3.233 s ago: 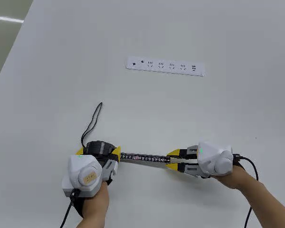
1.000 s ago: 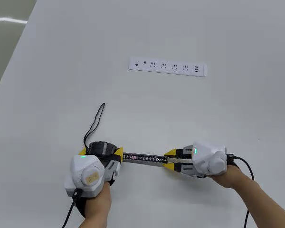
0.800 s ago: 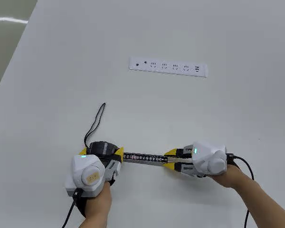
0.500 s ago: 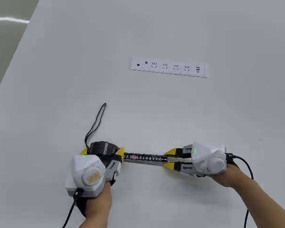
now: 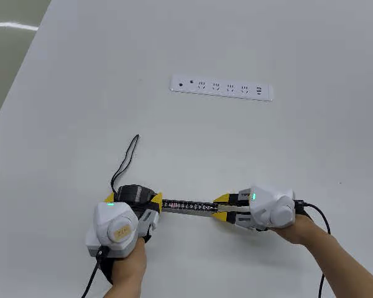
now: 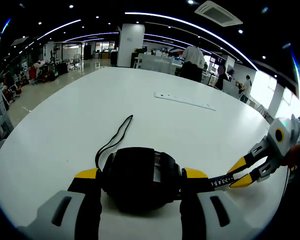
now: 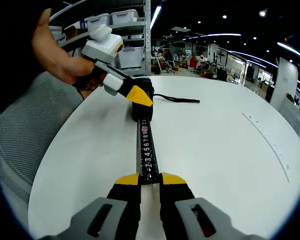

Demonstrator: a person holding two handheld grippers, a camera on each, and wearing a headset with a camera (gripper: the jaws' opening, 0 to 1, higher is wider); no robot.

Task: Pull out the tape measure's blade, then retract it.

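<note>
tape measure: 1 | blade: 1 | black lanyard: 1 | power strip: 1 | grippers: 2, left gripper and right gripper | white table: 1

And the right gripper is edging left across the lower frame, closing on the tape measure. The exposed blade between them is shorter than three seconds back.
</note>
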